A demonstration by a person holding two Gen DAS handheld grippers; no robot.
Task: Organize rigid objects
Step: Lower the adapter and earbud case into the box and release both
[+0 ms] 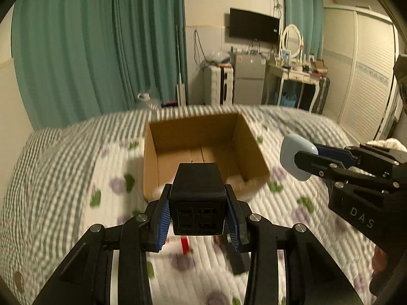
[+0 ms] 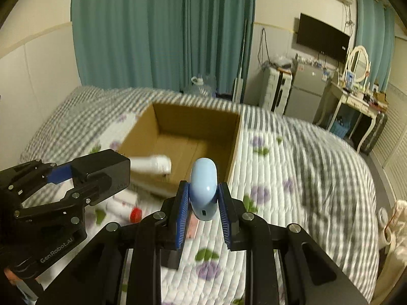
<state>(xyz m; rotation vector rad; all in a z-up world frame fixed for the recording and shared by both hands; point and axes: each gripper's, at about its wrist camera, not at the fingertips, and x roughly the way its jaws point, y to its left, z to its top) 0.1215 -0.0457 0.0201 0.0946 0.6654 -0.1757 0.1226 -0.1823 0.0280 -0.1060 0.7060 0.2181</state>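
Observation:
My left gripper (image 1: 198,216) is shut on a black USB charger block (image 1: 198,193), held above the bed in front of an open cardboard box (image 1: 203,129). Seen from the right wrist, the same left gripper (image 2: 84,175) grips the black charger (image 2: 106,170) at the left. My right gripper (image 2: 203,208) is shut on a pale blue rounded case (image 2: 204,188), just short of the cardboard box (image 2: 195,119). From the left wrist the right gripper (image 1: 309,161) and the blue case (image 1: 292,156) hang to the right of the box. A white bottle (image 2: 152,164) lies by the box's near wall.
The box rests on a quilted bed (image 1: 292,218) with a floral and striped cover. A red-capped item (image 2: 136,214) and other small things lie on the quilt below the grippers. Teal curtains (image 1: 101,50), a fridge (image 1: 248,78) and a dressing table (image 1: 295,73) stand beyond the bed.

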